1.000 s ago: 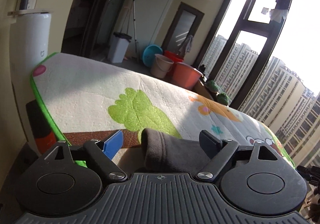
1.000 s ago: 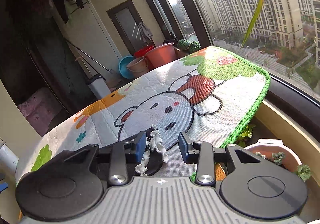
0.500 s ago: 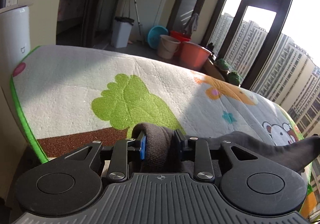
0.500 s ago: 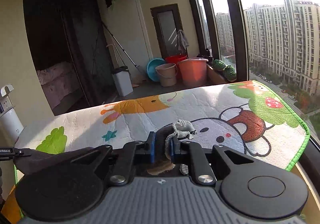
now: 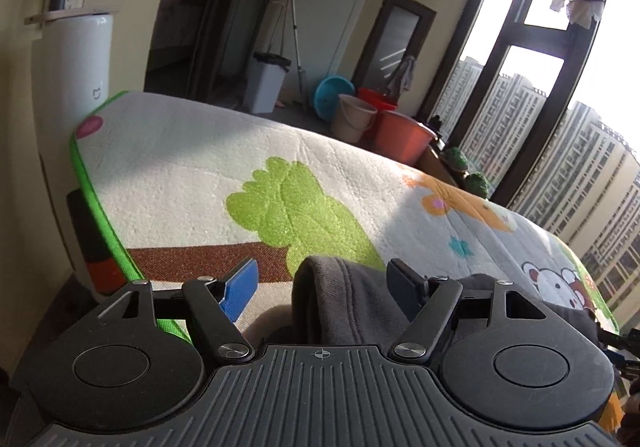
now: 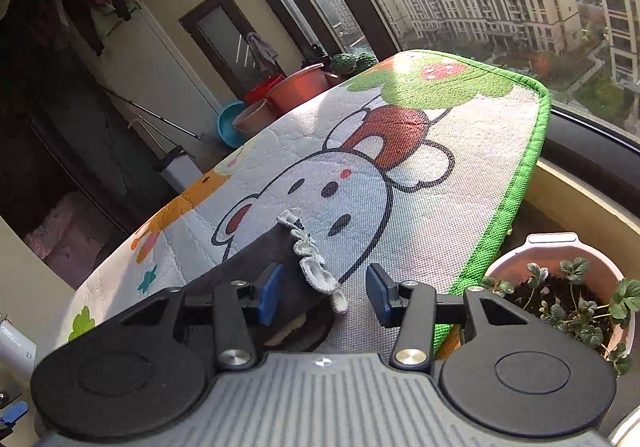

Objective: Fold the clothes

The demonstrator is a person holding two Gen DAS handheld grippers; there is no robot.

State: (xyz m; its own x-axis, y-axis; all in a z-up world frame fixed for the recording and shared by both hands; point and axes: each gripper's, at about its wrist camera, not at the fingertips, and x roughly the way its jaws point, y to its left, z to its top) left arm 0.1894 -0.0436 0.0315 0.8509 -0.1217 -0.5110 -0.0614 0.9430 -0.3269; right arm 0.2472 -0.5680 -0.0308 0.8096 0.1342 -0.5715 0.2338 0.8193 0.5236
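The dark grey garment (image 5: 340, 303) lies on the cartoon play mat (image 5: 192, 175), along the mat's near edge. In the left wrist view its rolled, thick end rises between your two fingers, and the cloth runs on to the right, behind the right finger, toward the bear print. In the right wrist view the other end of the same garment (image 6: 256, 259) shows a frayed white trim (image 6: 310, 257) that curls along its edge, lying over the printed white bear face.

Your left gripper (image 5: 324, 283) stands wide apart, with the blue pad (image 5: 240, 289) on one side and the dark pad (image 5: 404, 283) on the other; neither pad presses the cloth, which sits in the gap. Your right gripper (image 6: 324, 289) is also spread, not holding anything; its left pad (image 6: 270, 289) is just beside or touching the grey cloth, I cannot tell which, and the white trim hangs in the gap.

Beyond the mat, in the left wrist view, you see a white cylinder appliance (image 5: 76, 67) at the wall, a grey bin (image 5: 266, 81), a blue basin (image 5: 334, 91) and an orange bucket (image 5: 402, 137). In the right wrist view a pink pot with a strawberry plant (image 6: 568, 291) stands beside the mat's green border (image 6: 520, 175), under the window.
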